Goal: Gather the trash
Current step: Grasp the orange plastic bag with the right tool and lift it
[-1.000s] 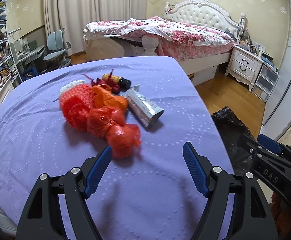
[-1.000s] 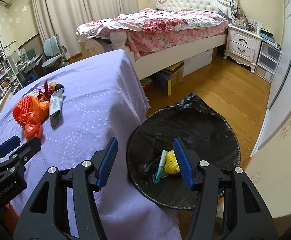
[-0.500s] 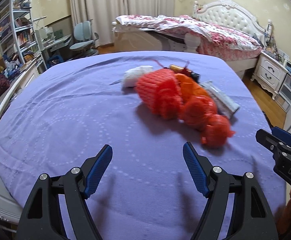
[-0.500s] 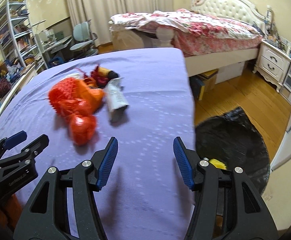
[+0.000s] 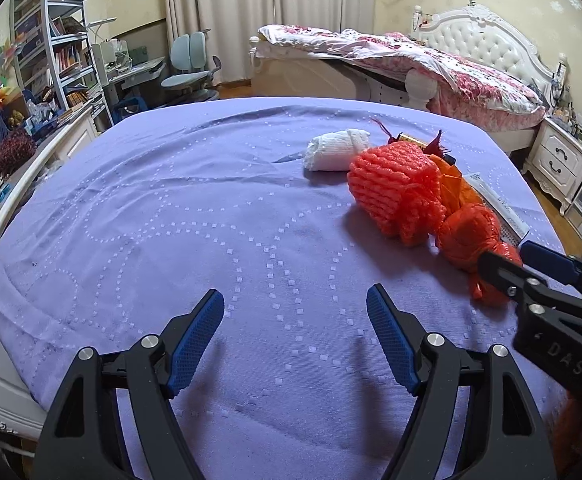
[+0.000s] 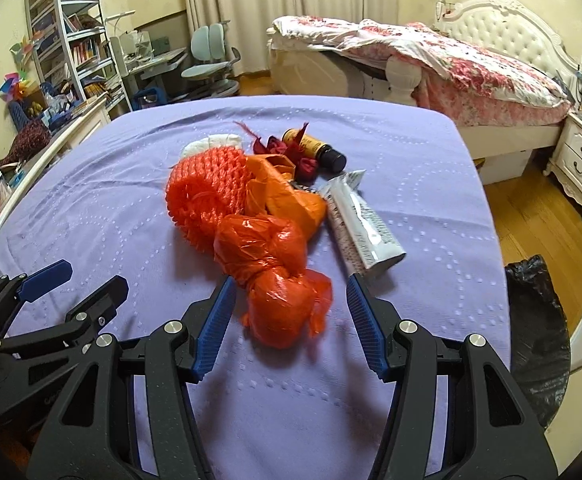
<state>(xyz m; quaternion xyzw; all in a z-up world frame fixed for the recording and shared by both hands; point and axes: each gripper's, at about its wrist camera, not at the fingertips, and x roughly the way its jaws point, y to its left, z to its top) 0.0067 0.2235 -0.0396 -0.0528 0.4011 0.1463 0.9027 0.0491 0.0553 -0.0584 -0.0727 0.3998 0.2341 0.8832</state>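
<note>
Now reaching for trash
Right gripper, fingers apart, sits around the red bag on the bench, ready to grab.

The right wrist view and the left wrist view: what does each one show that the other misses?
Only the right wrist view shows the brown bottle whole, the flattened silver tube in full, and the black bin bag beside the table.

Only the left wrist view shows the white wad nearly whole and the bare purple cloth on the left side of the table.

Both show the orange foam net, the knotted red plastic bag, the bed and the bookshelf. Each also catches the other hand's tongs: the right tongs, the left tongs.
</note>
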